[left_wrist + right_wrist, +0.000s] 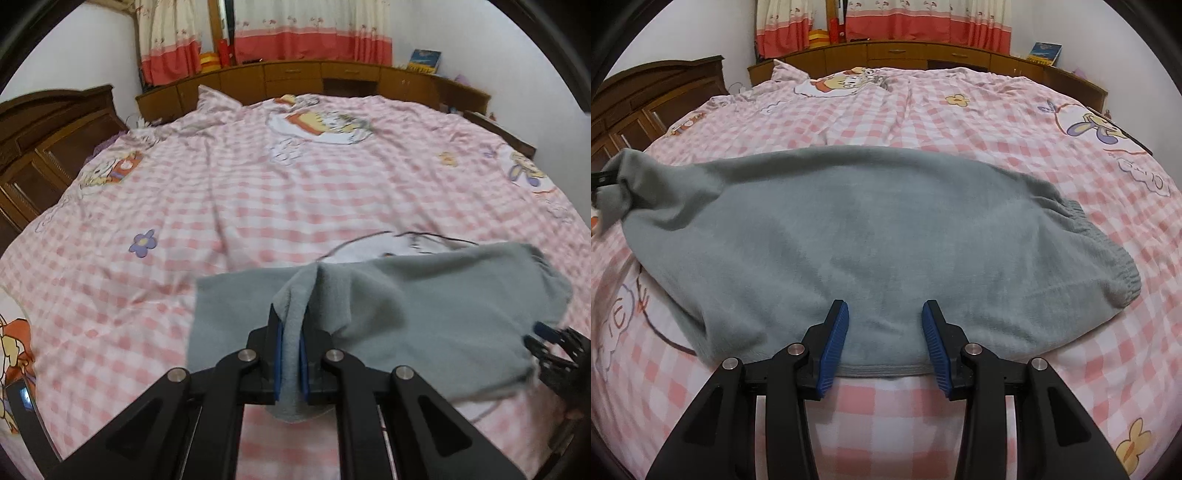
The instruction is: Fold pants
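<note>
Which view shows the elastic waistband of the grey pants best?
The right wrist view: the gathered waistband lies in plain sight at the pants' right end. The left wrist view shows it only blurred, at the far right edge.

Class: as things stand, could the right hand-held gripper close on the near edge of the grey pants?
Probably yes: the right hand-held gripper is open, its fingers straddling the near edge of the pants, with nothing between them.

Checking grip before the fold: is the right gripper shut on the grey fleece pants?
No, the right gripper stands open, blue pads apart over the grey fleece pants.
</note>
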